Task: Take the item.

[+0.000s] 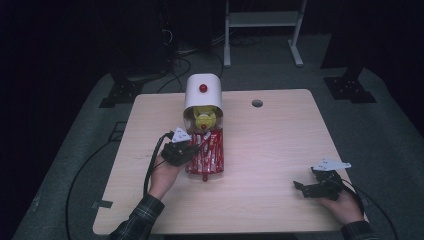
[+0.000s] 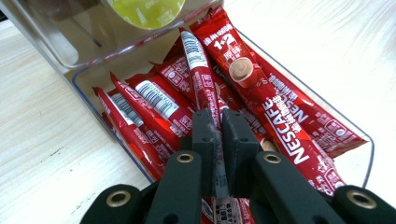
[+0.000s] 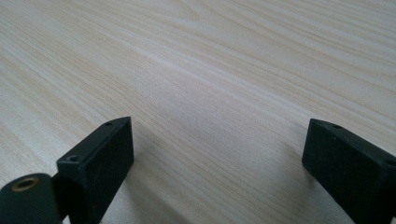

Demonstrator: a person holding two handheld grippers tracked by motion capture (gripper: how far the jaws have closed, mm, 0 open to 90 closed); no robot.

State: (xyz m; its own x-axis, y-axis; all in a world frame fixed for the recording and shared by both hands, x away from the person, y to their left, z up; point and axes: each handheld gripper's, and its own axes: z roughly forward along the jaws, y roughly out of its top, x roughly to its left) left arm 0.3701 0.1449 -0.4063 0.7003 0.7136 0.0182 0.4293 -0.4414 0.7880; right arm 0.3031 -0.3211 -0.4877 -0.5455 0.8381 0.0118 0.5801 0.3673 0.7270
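Note:
A clear tray point(image 1: 220, 150) of several red Nescafe coffee sachets point(image 1: 207, 156) sits at the foot of a white dispenser point(image 1: 202, 92) with a red knob and yellow-green capsules point(image 1: 205, 118) inside. My left gripper point(image 1: 196, 147) reaches into the tray from the left. In the left gripper view, my left gripper point(image 2: 219, 122) is shut on the end of one red sachet point(image 2: 200, 77), which lies on top of the pile inside the tray point(image 2: 370, 150). My right gripper point(image 1: 299, 189) rests low at the table's right front, open; nothing lies between its jaws point(image 3: 219, 137).
The light wooden table point(image 1: 270, 145) has a cable hole point(image 1: 257, 103) at the back. Cables trail off both grippers over the table's edges. A white frame stands on the floor behind the table point(image 1: 262, 20). A green capsule point(image 2: 147, 9) shows above the tray.

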